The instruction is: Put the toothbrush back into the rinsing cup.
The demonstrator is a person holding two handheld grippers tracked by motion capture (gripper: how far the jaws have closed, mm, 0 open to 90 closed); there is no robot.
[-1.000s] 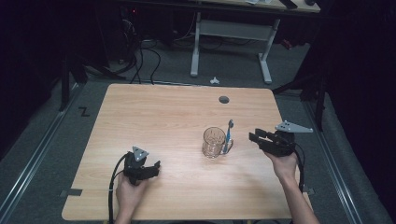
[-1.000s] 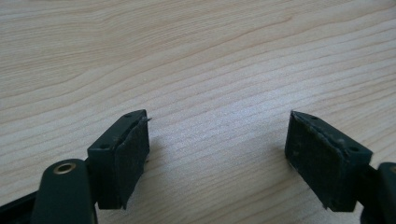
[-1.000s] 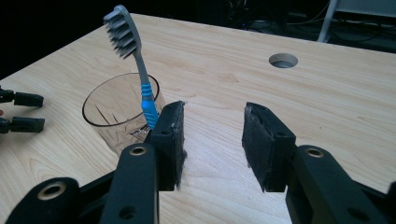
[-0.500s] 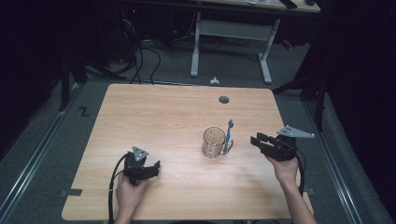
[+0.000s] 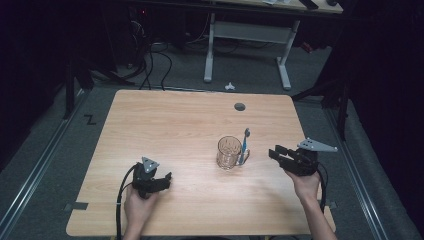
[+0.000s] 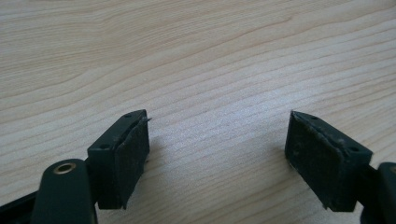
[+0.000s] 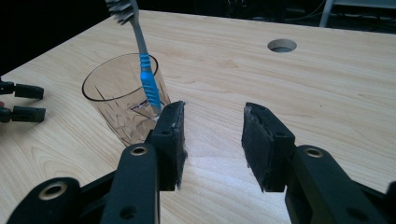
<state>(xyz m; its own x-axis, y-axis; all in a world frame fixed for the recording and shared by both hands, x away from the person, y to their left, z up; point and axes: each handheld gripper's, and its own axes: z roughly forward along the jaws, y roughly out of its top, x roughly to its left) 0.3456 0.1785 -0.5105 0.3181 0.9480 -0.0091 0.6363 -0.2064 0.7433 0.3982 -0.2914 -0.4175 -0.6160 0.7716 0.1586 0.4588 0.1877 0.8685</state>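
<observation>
Over the last second the right claw (image 5: 276, 152) drew back from the glass (image 5: 229, 153) and the toothbrush (image 5: 244, 146) leaning against it. It had been just beside the toothbrush, and it ended near them with bare counter (image 5: 165, 120) showing between. The claw also sank a little lower over the counter and slid toward the person's side, and the right hand (image 5: 303, 183) and forearm pulled back with it.
</observation>
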